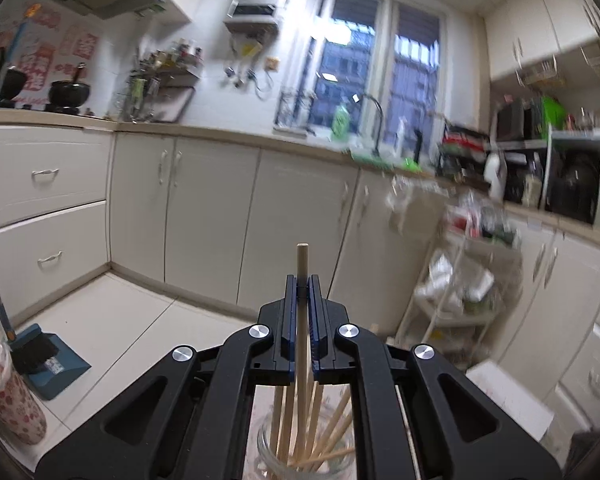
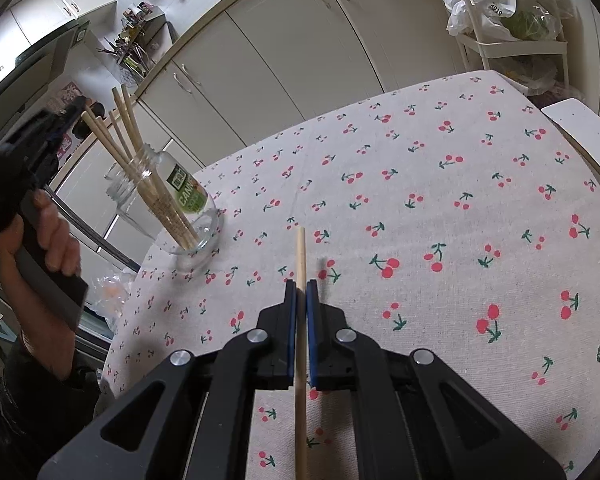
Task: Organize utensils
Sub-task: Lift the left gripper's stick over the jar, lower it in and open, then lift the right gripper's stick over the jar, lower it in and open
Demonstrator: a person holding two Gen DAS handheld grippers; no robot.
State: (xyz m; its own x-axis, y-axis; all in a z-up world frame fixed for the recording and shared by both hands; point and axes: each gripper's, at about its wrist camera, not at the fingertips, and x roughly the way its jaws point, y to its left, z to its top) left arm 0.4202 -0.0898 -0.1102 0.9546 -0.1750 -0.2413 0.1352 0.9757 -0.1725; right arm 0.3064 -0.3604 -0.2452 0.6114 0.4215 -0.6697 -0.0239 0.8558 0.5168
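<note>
You have two grippers, each clamped on one wooden chopstick: your left gripper (image 1: 302, 284) pinches a chopstick (image 1: 302, 264) standing above the glass jar (image 1: 268, 452) at the bottom of its view, and your right gripper (image 2: 301, 290) pinches another chopstick (image 2: 300, 256) at lower centre. Only the right wrist view shows the cherry-print tablecloth (image 2: 440, 208), the labelled jar (image 2: 180, 200) at left holding about four chopsticks, and your hand (image 2: 48, 232). Only the left wrist view shows the window (image 1: 376, 64), cream cabinets (image 1: 212, 216) and dustpan (image 1: 56, 364) at lower left.
</note>
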